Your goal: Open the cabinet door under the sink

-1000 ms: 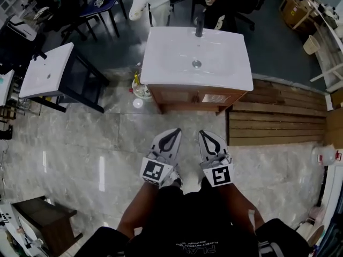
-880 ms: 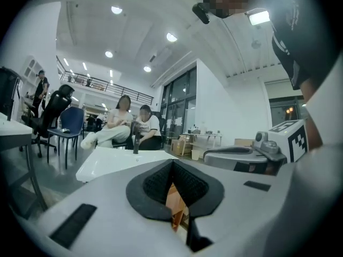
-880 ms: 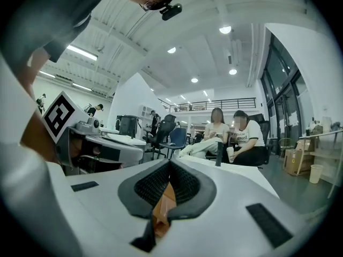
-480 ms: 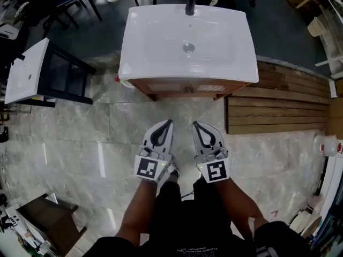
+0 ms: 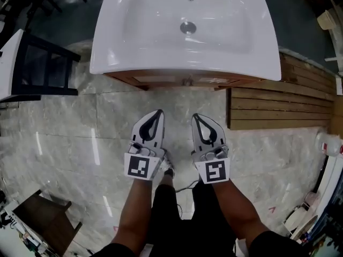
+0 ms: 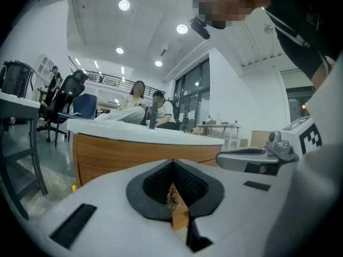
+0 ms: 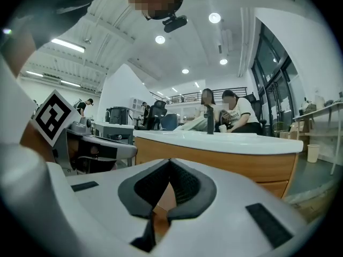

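Observation:
The white sink point(image 5: 139, 42) tops a wooden cabinet point(image 5: 161, 80) at the top of the head view; only a thin strip of the cabinet front shows under the basin rim. My left gripper point(image 5: 158, 113) and right gripper point(image 5: 196, 116) hover side by side over the marble floor, a short way in front of the cabinet, both pointing at it. Both are shut with nothing between the jaws. In the left gripper view the cabinet's wooden front point(image 6: 118, 154) rises just beyond the closed left gripper point(image 6: 172, 163). The right gripper view shows the cabinet point(image 7: 230, 162) past the shut right gripper point(image 7: 170, 163).
A wooden pallet point(image 5: 278, 108) lies on the floor right of the cabinet. A black-framed stand with a white top point(image 5: 32, 63) is at the left, a dark wooden stool point(image 5: 40, 221) at the lower left. People point(image 7: 236, 111) sit beyond the sink.
The sink and cabinet have grown larger and slid to the top of the head view. Both grippers came closer to the cabinet, still side by side and shut.

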{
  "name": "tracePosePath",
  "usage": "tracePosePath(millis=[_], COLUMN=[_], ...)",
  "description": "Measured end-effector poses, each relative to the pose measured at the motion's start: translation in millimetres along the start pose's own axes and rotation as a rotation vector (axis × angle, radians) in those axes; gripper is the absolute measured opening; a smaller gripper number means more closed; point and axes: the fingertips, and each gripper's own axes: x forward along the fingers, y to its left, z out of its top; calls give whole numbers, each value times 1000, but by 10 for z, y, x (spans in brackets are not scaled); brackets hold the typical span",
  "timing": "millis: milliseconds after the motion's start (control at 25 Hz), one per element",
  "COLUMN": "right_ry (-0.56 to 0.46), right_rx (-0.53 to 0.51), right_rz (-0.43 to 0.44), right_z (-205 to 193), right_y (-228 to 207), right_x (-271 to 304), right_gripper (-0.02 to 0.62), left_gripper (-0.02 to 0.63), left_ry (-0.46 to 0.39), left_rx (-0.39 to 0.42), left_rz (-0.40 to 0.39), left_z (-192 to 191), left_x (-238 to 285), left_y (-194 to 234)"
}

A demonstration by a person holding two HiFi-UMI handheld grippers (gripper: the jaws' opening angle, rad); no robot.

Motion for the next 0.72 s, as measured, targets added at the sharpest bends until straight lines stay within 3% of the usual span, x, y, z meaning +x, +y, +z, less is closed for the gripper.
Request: tracePosePath(millis=[320, 720], right_ry=[22, 38], right_rx=[-13, -17], right_rz=[-22, -42], right_z=[-811, -1515], right_y=[-213, -301], right_x=[240, 555], right_gripper=[21, 21], left_gripper=[21, 21], left_ry=[4, 15], left_rx=[1, 17], left_rz=[3, 7], left_z=[-735, -1319], left_x=[325, 602], left_y=[146, 334])
